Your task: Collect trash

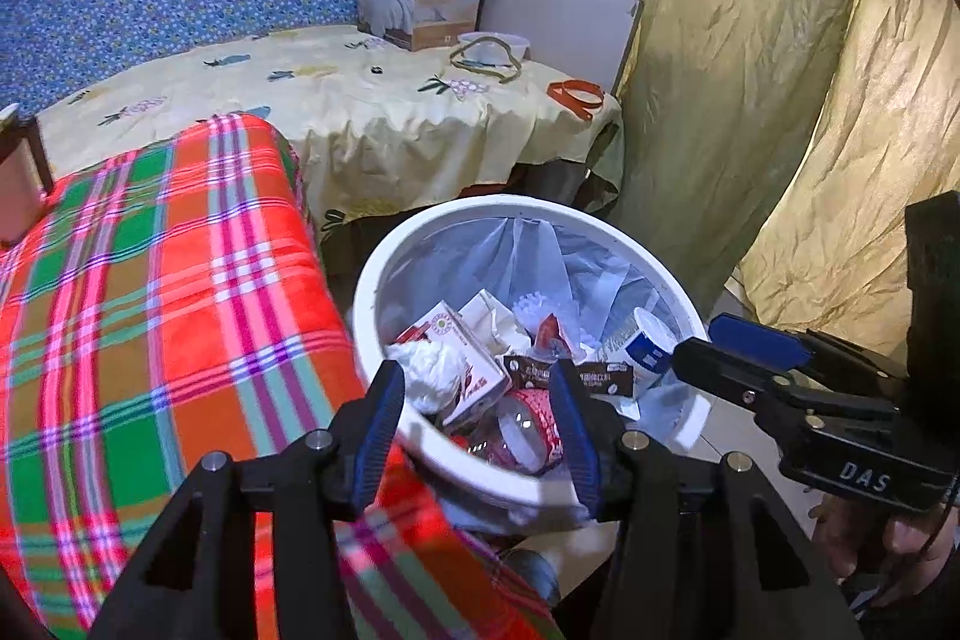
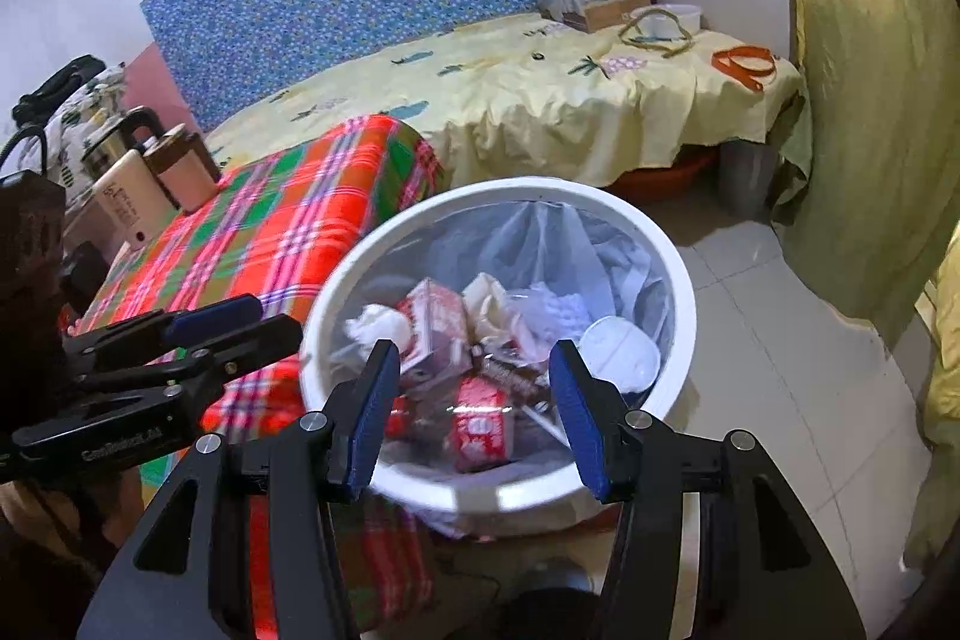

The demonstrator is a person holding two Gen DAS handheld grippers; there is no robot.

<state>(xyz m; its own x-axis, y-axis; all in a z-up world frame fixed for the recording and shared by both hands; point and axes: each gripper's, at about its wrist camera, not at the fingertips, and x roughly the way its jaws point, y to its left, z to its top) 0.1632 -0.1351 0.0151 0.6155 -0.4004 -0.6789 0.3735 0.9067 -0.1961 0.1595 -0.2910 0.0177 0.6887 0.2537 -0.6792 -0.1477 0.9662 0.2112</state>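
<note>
Left tool [image 1: 477, 421] and right tool [image 2: 474, 415] both spread wide, holding nothing, poised above white lined bin [image 2: 681, 280] of trash [image 2: 480, 421] on floor beside plaid-covered surface [image 1: 150, 280].

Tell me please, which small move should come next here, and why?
Probably draw both grippers back from the trash bin. The left gripper and the right gripper are open and empty above it, and the trash, such as the red wrapper, already lies inside.
</note>
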